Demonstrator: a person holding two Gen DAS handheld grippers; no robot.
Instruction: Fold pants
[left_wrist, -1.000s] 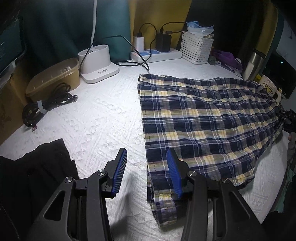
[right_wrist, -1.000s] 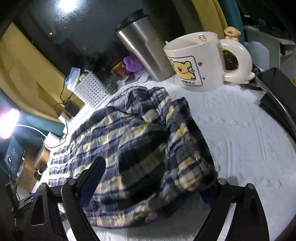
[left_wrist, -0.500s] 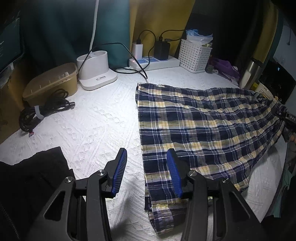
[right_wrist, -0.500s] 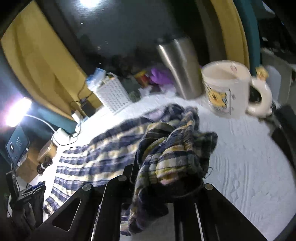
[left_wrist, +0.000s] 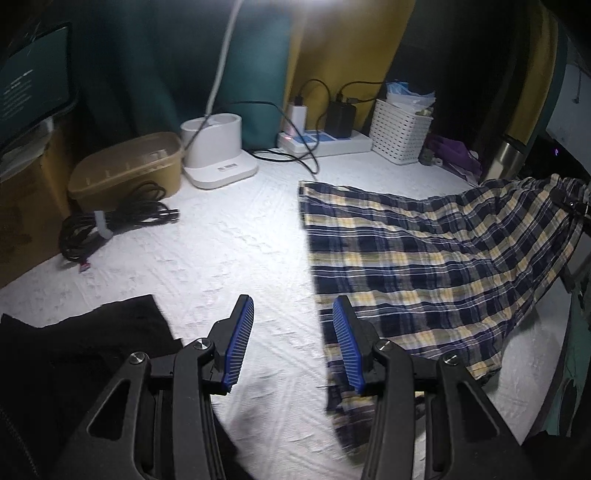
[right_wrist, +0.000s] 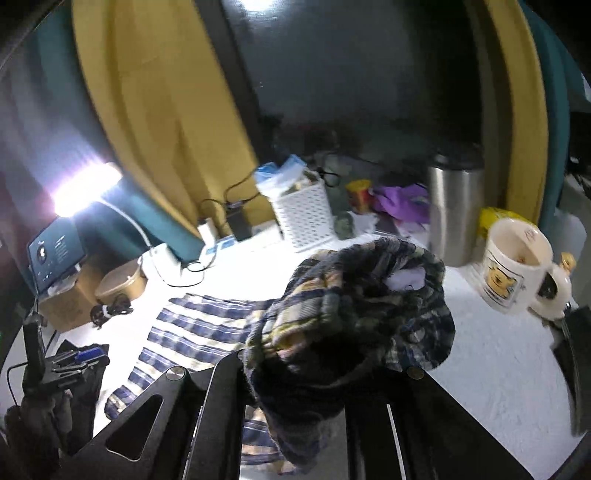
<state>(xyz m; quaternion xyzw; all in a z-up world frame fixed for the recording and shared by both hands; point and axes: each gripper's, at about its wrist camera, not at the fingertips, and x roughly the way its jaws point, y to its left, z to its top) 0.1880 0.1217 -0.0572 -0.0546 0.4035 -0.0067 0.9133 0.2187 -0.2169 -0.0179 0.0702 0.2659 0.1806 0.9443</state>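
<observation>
A white textured tabletop carries plaid pants spread flat across its right half, with room beside them for folding. Their far end is lifted off the surface, because the right tool has clamped shut on the bunched waistband, likely to carry it over the legs. The left tool hovers partly open and empty above the near hem, probably ready to pin it. A mug and steel tumbler stand close by.
</observation>
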